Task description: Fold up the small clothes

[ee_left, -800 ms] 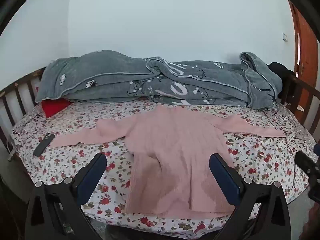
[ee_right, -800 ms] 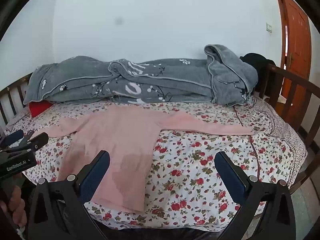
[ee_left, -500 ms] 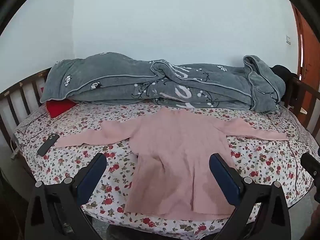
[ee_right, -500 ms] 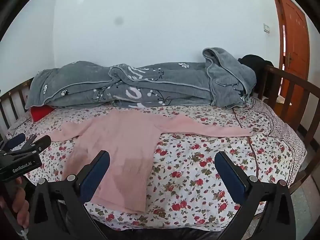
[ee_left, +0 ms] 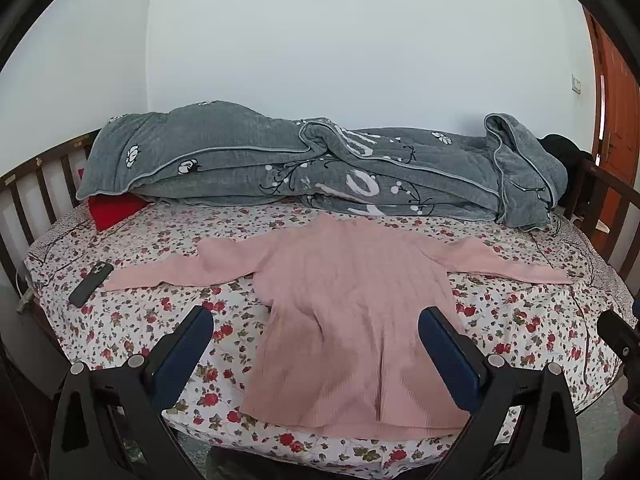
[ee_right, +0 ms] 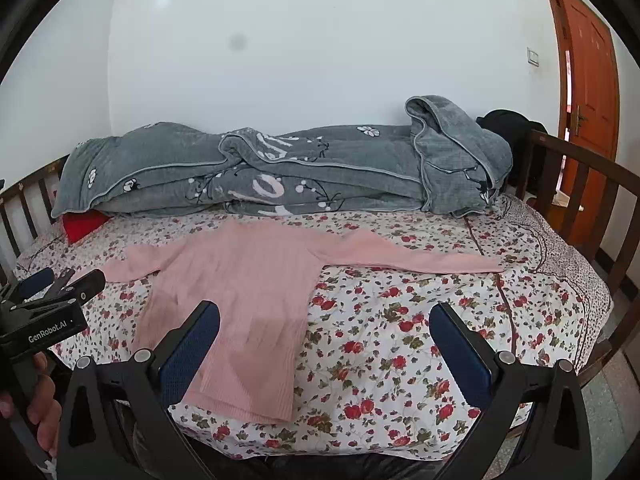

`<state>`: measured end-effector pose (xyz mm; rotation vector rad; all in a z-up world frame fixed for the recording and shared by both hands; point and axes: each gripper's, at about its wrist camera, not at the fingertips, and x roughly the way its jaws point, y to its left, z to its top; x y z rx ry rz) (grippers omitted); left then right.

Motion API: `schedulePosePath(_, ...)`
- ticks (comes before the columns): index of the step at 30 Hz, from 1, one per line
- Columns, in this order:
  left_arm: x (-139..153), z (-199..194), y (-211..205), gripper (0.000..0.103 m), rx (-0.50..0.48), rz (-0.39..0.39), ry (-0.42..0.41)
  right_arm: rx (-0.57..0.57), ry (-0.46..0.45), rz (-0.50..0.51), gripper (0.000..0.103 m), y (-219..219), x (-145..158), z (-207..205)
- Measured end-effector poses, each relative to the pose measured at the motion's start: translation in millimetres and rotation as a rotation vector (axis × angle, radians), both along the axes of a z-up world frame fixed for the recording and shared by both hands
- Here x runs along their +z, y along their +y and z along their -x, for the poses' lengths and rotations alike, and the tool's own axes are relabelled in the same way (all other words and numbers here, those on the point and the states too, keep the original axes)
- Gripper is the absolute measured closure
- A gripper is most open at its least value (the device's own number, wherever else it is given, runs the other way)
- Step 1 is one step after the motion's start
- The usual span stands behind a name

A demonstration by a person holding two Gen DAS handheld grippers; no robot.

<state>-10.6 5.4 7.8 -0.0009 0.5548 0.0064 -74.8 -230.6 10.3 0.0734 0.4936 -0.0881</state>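
Note:
A pink long-sleeved sweater (ee_left: 352, 300) lies flat on the floral bedsheet, both sleeves spread out sideways, hem toward me. It also shows in the right wrist view (ee_right: 248, 292). My left gripper (ee_left: 316, 334) is open and empty, held above the hem end of the sweater. My right gripper (ee_right: 324, 332) is open and empty, held over the bed just right of the sweater's body. The left gripper (ee_right: 52, 292) also shows at the left edge of the right wrist view, held in a hand.
A rolled grey blanket (ee_left: 320, 168) lies along the back of the bed. A red cushion (ee_left: 114, 208) pokes out under its left end. A dark phone (ee_left: 90, 284) lies on the sheet (ee_left: 140, 320) by the left sleeve. Wooden rails (ee_right: 580, 184) edge the bed. An orange door (ee_right: 588, 100) stands right.
Both grippers have drawn back and tilted a little, so the bed and sweater sit lower and slightly farther in view. The sweater has not moved. Both grippers stay open.

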Motion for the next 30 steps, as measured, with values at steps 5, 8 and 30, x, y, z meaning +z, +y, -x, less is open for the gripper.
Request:
schedulePosePath(5,1.9,-1.4,-0.8,0.000,-0.001,0.005,0.004,0.004,-0.002,0.001,0.001,4.6,-1.4,-0.1)
schedulePosePath(8,1.6,-0.9,-0.3,0.000,0.001,0.008,0.005,0.003,0.002,0.006,0.001,6.0,-1.9,-0.7)
schedulePosePath(30,-2.4,1.0,-3.3,0.000,0.007,-0.009,0.004,0.005,0.003,-0.009,0.001,3.8,-6.3,0.1)
